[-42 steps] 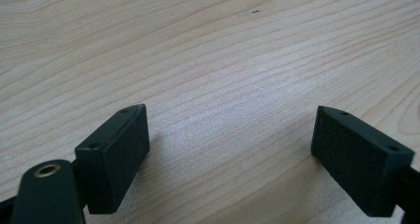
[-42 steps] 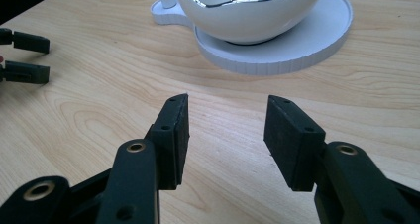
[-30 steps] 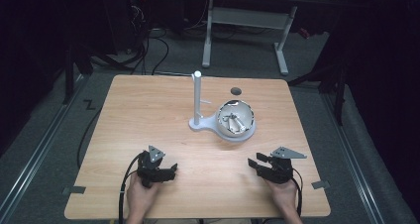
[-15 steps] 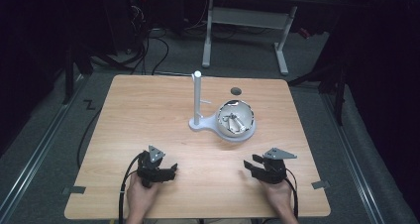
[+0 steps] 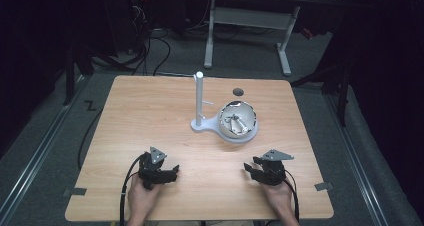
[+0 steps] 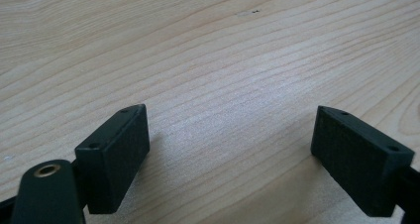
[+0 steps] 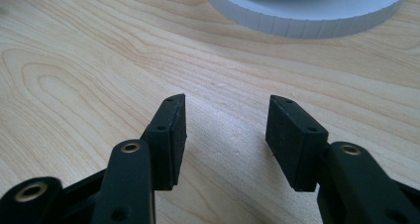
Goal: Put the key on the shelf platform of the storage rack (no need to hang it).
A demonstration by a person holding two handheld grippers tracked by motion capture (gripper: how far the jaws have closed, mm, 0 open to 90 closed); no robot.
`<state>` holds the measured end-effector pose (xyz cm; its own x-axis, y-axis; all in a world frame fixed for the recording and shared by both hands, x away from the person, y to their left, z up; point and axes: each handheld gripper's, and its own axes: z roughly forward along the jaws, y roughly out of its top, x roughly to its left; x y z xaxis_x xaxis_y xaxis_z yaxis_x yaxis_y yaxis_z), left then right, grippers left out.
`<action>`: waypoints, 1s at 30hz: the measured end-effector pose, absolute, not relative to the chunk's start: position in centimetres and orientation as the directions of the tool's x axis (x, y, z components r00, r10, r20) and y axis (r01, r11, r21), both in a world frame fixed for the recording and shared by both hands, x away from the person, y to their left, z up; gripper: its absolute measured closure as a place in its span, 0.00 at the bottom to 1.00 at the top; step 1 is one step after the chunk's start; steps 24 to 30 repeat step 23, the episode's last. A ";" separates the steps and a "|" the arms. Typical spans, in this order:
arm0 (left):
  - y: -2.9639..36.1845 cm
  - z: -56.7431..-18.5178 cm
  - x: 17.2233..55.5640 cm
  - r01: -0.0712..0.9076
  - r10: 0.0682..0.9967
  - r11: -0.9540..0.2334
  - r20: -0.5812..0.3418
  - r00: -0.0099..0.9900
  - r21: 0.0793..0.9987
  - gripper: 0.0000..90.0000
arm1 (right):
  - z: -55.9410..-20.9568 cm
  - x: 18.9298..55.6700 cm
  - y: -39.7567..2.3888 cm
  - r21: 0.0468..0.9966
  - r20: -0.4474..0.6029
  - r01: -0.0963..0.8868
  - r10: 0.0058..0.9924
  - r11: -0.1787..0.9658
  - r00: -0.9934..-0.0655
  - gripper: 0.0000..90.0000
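Note:
A white stand (image 5: 204,123) with an upright post (image 5: 199,97) and a round bowl (image 5: 238,121) sits mid-table; small metal parts lie in the bowl. My left gripper (image 5: 167,172) rests near the front left of the table, open, with bare wood between its jaws (image 6: 230,149). My right gripper (image 5: 252,170) lies at the front right, open and empty (image 7: 225,132), pointing toward the stand's white base (image 7: 307,11), which is a short way ahead and apart from it.
A small dark round hole (image 5: 238,91) lies in the wooden table (image 5: 150,111) behind the bowl. Cables trail from both grippers over the front edge. Beyond the table stand a white desk frame (image 5: 247,21) and floor cables.
My right gripper has shifted a little leftward and toward the stand. The left gripper has stayed in place.

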<state>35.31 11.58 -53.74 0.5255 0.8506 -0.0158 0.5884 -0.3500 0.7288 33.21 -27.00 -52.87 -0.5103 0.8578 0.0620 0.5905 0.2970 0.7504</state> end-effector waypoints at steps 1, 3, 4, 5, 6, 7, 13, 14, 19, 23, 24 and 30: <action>11.6 -53.7 35.3 0.588 0.851 -0.350 -0.016 0.526 0.729 0.17 | -52.9 33.2 -27.0 0.749 0.061 0.591 0.858 0.298 -0.510 0.56; 11.6 -53.7 35.3 0.588 0.851 -0.350 -0.016 0.526 0.729 0.17 | -52.9 33.2 -26.9 0.746 0.054 0.593 0.859 0.304 -0.509 0.56; 11.6 -53.7 35.3 0.588 0.851 -0.350 -0.016 0.525 0.729 0.17 | -53.0 33.2 -26.8 0.745 0.047 0.591 0.859 0.309 -0.509 0.56; 11.6 -53.7 35.3 0.588 0.851 -0.350 -0.016 0.526 0.729 0.17 | -53.0 33.2 -26.8 0.743 0.044 0.591 0.860 0.312 -0.509 0.56; 11.6 -53.7 35.3 0.588 0.851 -0.350 -0.016 0.525 0.729 0.17 | -53.0 33.2 -26.8 0.741 0.040 0.592 0.859 0.317 -0.510 0.56; 11.6 -53.7 35.3 0.588 0.851 -0.350 -0.015 0.526 0.729 0.17 | -53.1 33.3 -26.8 0.738 0.033 0.592 0.859 0.323 -0.510 0.56; 11.6 -53.7 35.3 0.588 0.850 -0.351 -0.015 0.526 0.729 0.17 | -53.2 33.3 -26.4 0.732 -0.028 0.574 0.858 0.366 -0.512 0.52; 11.6 -53.7 35.3 0.588 0.850 -0.351 -0.016 0.527 0.729 0.17 | -53.2 33.3 -26.4 0.732 -0.028 0.575 0.859 0.366 -0.512 0.52; 11.6 -53.7 35.3 0.588 0.849 -0.351 -0.016 0.527 0.729 0.17 | -53.2 33.3 -26.4 0.731 -0.029 0.576 0.860 0.365 -0.509 0.51; 11.6 -53.7 35.2 0.588 0.849 -0.351 -0.016 0.528 0.729 0.17 | -53.2 33.3 -26.4 0.731 -0.028 0.576 0.860 0.365 -0.510 0.51; 11.6 -53.7 35.2 0.588 0.849 -0.351 -0.016 0.528 0.729 0.17 | -53.2 33.3 -26.4 0.731 -0.028 0.576 0.860 0.365 -0.510 0.51; 11.6 -53.7 35.2 0.588 0.849 -0.351 -0.016 0.528 0.729 0.17 | -53.2 33.3 -26.4 0.731 -0.028 0.576 0.860 0.365 -0.510 0.51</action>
